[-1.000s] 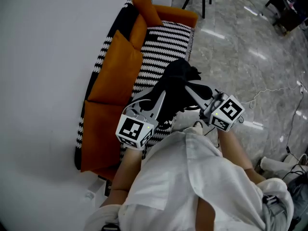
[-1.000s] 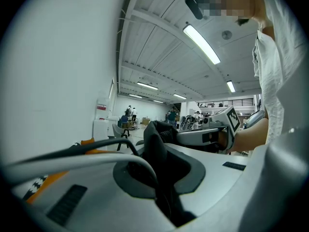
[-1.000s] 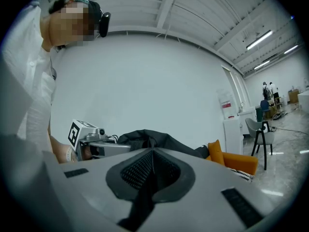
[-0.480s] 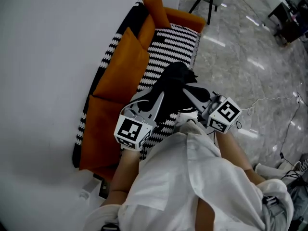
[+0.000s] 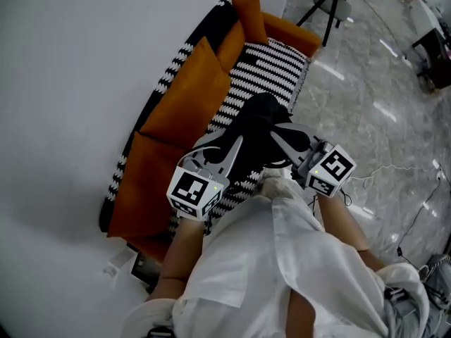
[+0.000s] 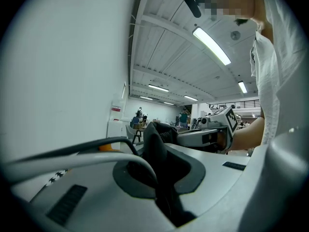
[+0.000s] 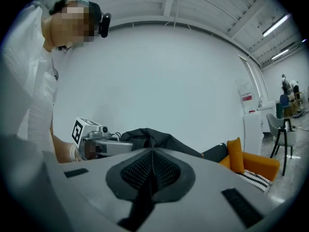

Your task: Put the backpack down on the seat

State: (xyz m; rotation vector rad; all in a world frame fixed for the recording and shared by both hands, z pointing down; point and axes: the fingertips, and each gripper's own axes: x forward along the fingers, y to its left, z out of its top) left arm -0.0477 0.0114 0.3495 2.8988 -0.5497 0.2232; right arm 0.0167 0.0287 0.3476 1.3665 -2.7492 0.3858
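Head view: left gripper (image 5: pixel 235 145) and right gripper (image 5: pixel 280 138) both pinched tight on black backpack (image 5: pixel 259 122); backpack hangs over striped sofa seat (image 5: pixel 264 69); orange cushions (image 5: pixel 187 94) behind.

White wall (image 5: pixel 63 83), glossy grey marble floor (image 5: pixel 366 97), sofa (image 5: pixel 271 65) against it, black-white zigzag cover, orange cushions (image 5: pixel 187 94), tripod (image 5: pixel 325 5) beyond, ceiling strip lights (image 6: pixel 211 46).
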